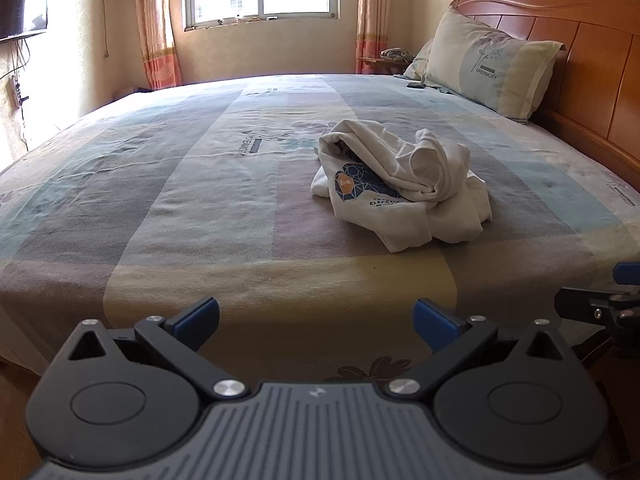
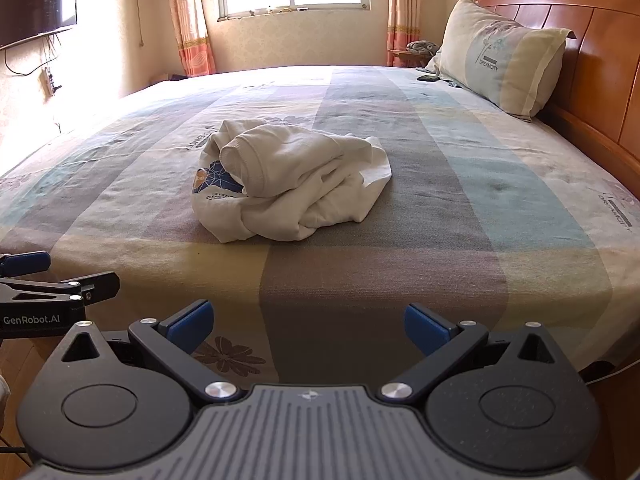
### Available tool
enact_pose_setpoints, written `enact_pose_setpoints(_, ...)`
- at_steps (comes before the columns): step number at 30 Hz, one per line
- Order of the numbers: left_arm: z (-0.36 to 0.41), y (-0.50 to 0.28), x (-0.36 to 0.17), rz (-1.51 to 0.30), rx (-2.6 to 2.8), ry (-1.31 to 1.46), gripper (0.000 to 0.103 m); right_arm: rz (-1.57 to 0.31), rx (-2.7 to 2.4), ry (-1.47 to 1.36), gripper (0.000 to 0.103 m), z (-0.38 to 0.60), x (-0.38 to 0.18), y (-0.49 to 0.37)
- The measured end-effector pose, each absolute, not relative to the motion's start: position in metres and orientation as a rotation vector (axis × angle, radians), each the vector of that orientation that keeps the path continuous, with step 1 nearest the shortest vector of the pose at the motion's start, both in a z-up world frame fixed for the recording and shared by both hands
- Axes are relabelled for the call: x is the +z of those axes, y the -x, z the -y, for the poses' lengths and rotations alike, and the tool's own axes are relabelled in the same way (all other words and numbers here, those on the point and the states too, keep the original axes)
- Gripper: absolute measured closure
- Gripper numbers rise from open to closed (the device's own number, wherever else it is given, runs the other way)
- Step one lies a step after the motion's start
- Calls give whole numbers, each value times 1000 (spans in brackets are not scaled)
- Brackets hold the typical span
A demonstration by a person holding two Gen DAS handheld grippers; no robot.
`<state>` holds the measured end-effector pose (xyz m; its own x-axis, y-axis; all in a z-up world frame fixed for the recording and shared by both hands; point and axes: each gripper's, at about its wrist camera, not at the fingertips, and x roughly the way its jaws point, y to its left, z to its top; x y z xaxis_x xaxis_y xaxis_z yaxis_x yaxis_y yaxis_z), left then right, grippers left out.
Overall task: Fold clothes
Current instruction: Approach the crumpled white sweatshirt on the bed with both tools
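Note:
A white garment (image 1: 404,184) with a blue and orange print lies crumpled in a heap on the bed, well ahead of both grippers; the right wrist view shows the same garment (image 2: 292,184) left of centre. My left gripper (image 1: 316,322) hangs over the bed's near edge, open, nothing between its blue-padded fingers. My right gripper (image 2: 306,326) is also open and empty at the near edge. Each gripper shows in the other's view: the right gripper (image 1: 600,300) at the right edge, the left gripper (image 2: 44,280) at the left edge.
The bed (image 1: 200,200) has a striped pastel sheet. A pillow (image 1: 492,60) leans on the wooden headboard (image 1: 592,60) at the right, with a small dark object (image 2: 427,78) beside it. A window, curtains and a wall-mounted screen (image 2: 36,10) lie beyond.

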<state>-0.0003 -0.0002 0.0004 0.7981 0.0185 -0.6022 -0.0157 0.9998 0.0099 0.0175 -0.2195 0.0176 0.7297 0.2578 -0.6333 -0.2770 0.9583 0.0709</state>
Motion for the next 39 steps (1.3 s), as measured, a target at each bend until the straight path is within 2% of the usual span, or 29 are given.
enact_pose_setpoints(39, -2, 1, 12, -623, 0, 11, 1, -661, 282, 27, 0, 218, 24, -20)
